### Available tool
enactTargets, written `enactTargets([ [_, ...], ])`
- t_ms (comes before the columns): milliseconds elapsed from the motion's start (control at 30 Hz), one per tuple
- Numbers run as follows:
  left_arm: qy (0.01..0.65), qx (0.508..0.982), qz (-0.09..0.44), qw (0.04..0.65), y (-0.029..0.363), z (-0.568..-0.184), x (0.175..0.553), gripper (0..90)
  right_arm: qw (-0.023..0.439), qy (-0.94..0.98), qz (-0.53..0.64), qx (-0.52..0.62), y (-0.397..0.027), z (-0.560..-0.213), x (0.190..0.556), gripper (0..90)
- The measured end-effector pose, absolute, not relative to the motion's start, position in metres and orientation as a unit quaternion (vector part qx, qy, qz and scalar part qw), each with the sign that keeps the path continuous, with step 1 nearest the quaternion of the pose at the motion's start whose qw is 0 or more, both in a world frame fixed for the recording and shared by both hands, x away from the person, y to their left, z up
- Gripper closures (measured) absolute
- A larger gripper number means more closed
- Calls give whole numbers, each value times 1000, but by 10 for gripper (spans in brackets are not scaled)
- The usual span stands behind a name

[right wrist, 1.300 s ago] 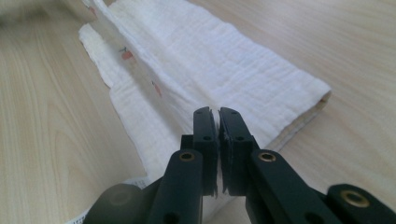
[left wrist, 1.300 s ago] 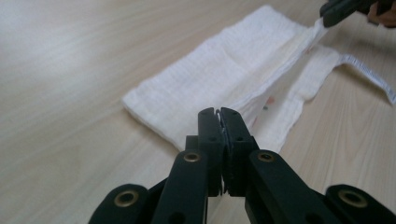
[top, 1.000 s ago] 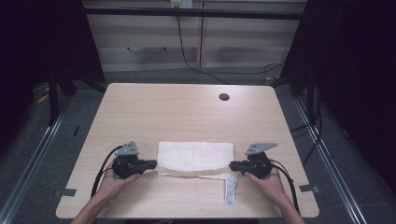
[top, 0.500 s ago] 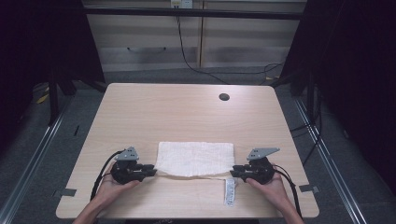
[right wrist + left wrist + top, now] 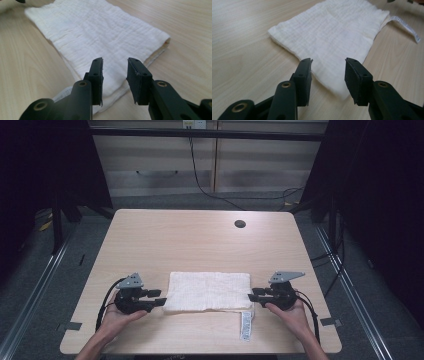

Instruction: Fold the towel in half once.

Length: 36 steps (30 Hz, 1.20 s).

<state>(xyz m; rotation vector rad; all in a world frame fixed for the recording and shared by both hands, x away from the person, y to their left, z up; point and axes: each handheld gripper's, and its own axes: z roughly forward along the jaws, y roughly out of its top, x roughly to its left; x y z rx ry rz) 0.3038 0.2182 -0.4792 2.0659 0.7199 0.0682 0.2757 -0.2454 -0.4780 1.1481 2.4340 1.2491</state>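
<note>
A folded white cloth (image 5: pixel 207 291) lies flat near the front of the wooden table (image 5: pixel 200 240), with a printed label strip (image 5: pixel 245 325) sticking out at its front right corner. My left gripper (image 5: pixel 161 298) is at the cloth's left edge; its jaws have just been opening and now stand apart over the cloth's (image 5: pixel 332 37) near corner without pressing it. My right gripper (image 5: pixel 251 297) is at the right edge; its jaws have also just been opening, and the cloth (image 5: pixel 100 32) lies loose beneath the gap. In each gripper view the gripper (image 5: pixel 328 72) (image 5: pixel 115 75) shows bare pads.
A round cable hole (image 5: pixel 240 224) sits at the table's back right. Dark curtains and frame posts flank the table, and cabinets stand behind it. The label strip (image 5: pixel 405 26) trails toward the front edge.
Both grippers have let go of the cloth's ends and their jaws have spread. The cloth now lies flat and both hands have drawn slightly toward the front.
</note>
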Motion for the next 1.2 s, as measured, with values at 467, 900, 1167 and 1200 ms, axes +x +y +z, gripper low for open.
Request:
enactTargets([
  [467, 284, 853, 34, 436, 178, -494, 340, 708, 97, 811, 402, 414, -242, -479, 326, 638],
  [900, 271, 865, 32, 421, 172, -506, 335, 659, 91, 813, 389, 423, -231, -490, 367, 631],
  [1167, 268, 864, 34, 425, 173, -507, 335, 660, 83, 827, 372, 414, -231, -503, 370, 622],
  [1200, 268, 864, 33, 425, 173, -507, 335, 660, 83, 828, 369, 414, -232, -502, 370, 642],
])
